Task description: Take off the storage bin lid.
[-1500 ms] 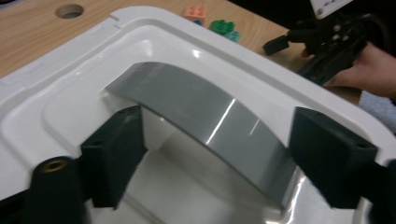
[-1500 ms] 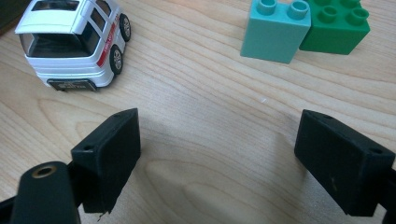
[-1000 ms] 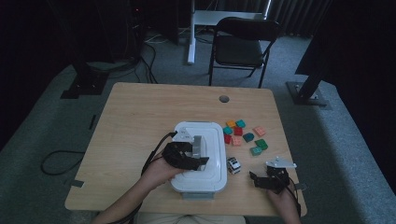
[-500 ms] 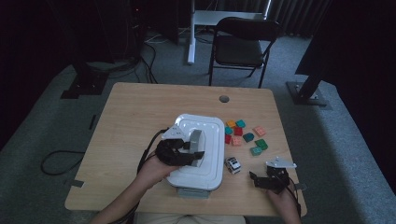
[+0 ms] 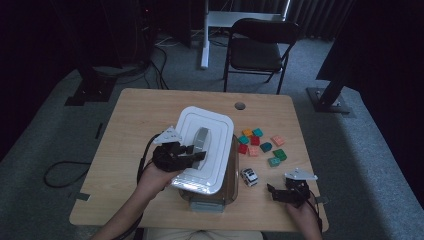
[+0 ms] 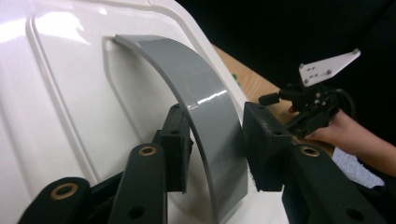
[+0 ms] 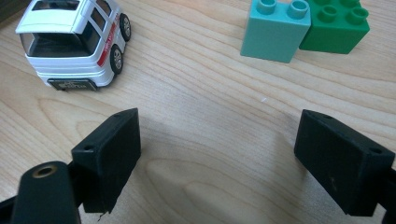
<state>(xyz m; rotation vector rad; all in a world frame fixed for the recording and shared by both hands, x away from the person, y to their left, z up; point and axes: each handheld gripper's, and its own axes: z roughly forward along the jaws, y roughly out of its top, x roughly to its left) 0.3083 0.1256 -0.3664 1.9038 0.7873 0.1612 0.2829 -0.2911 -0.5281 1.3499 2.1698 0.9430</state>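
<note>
We are holding the left gripper (image 5: 192, 152) around the grey handle (image 5: 201, 141) of the white lid (image 5: 212, 125), and its jaws have just been closing: in the left gripper view the two black pads (image 6: 177, 149) are pressing on the arched grey handle (image 6: 205, 126) from both sides, so we are gripping it. The lid is sitting near the middle of the table (image 5: 135, 120), slid toward 11 o'clock off the clear container (image 5: 212, 197), whose near edge is showing bare at the lid's 6 o'clock end. The lid's long axis is running roughly from 6 to 12 o'clock, leaning slightly toward 1, and the handle is lying along that same axis; the lid is looking tilted, its near end lifted off the container. Our left forearm is coming in from 7 o'clock, the hand (image 5: 152, 177) wrapped under the gripper, which is pointing toward 3 o'clock across the lid. Moving right, a white toy car (image 5: 249, 176) is standing just beside the container at its 3 o'clock, with a cluster of coloured bricks (image 5: 260, 145) beyond it toward 1 o'clock. At the table's 5 o'clock corner we are resting the right gripper (image 5: 277, 192) low over the wood, pointing toward 9 o'clock; in the right gripper view its jaws are standing wide apart over bare table with nothing between them, the toy car (image 7: 74, 44) at 11 o'clock and a teal brick (image 7: 275, 30) touching a green brick (image 7: 334, 28) at 1 o'clock.
</note>
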